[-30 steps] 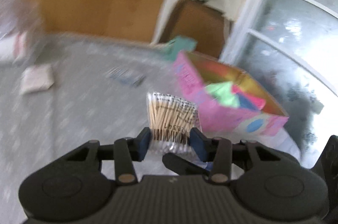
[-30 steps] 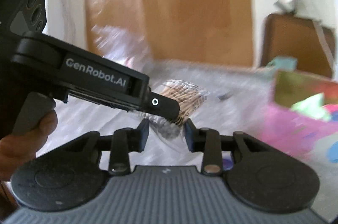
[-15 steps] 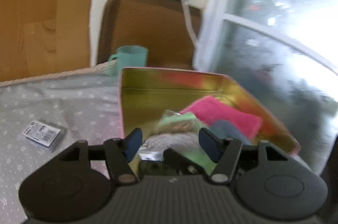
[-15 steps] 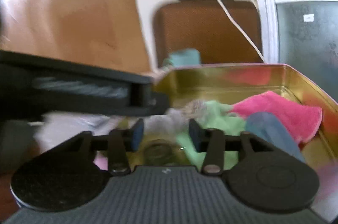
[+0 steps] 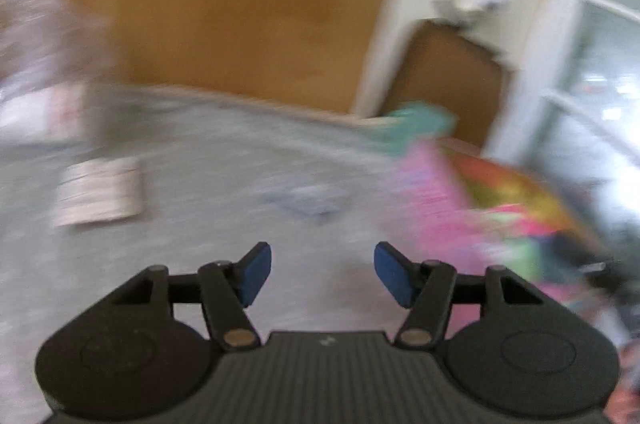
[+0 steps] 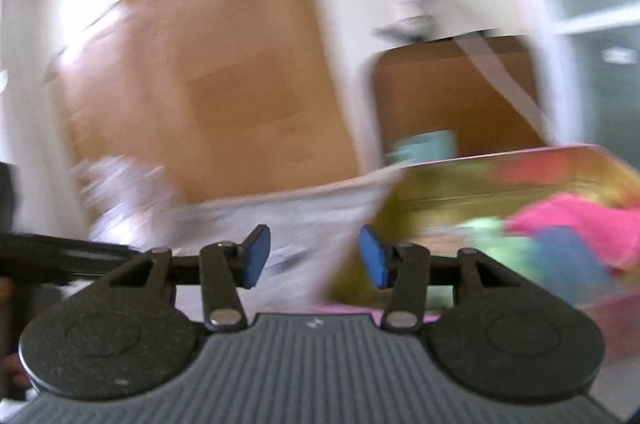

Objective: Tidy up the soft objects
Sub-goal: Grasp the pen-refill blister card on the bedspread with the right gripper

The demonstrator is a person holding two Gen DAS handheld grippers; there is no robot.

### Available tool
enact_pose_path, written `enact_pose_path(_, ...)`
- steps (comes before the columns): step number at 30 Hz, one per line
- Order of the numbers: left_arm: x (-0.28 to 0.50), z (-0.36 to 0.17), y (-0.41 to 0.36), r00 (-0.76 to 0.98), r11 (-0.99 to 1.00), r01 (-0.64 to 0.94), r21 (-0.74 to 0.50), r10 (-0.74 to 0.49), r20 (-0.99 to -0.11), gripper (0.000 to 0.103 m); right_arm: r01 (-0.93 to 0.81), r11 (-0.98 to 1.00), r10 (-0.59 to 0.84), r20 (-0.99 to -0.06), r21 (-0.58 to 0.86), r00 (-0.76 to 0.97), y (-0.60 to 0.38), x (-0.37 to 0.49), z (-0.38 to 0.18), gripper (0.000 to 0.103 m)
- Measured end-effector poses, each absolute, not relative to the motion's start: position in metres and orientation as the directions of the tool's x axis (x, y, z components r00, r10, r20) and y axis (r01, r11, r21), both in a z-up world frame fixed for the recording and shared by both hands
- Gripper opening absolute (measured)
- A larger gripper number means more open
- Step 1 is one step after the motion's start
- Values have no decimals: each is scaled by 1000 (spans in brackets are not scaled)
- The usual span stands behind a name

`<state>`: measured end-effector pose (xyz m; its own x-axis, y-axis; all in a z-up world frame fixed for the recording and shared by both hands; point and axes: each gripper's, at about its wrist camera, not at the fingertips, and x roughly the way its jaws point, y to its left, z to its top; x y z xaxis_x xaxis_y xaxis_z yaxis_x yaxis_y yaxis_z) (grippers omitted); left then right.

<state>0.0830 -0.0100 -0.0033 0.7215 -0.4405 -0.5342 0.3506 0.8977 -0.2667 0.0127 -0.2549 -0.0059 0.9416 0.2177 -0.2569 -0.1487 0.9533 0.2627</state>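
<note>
Grippers: 2, left (image 5: 322, 274) & right (image 6: 314, 256), both empty, apart

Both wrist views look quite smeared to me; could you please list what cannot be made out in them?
- Left wrist view: the small flat item on the grey cloth is blurred past naming; the white packet shows no readable print.
- Left wrist view: the pink box has smeared contents, and a dark shape hides its near right corner.
- Right wrist view: the box runs off the right edge; its cloths are only colour patches.
- Right wrist view: the pale heap at left is unidentifiable.
</note>
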Motion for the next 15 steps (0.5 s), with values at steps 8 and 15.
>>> enact_pose_path(8,100,-59,108,772,962,94,-256,-233,-591,58,-167,941,306,-535,293,787,-168,155,-16,53)
enact_pose_path(15,100,-66,130,784,905,148,-400,-354,-510,60,56,965,147,-707,255,692,-162,270,-42,84)
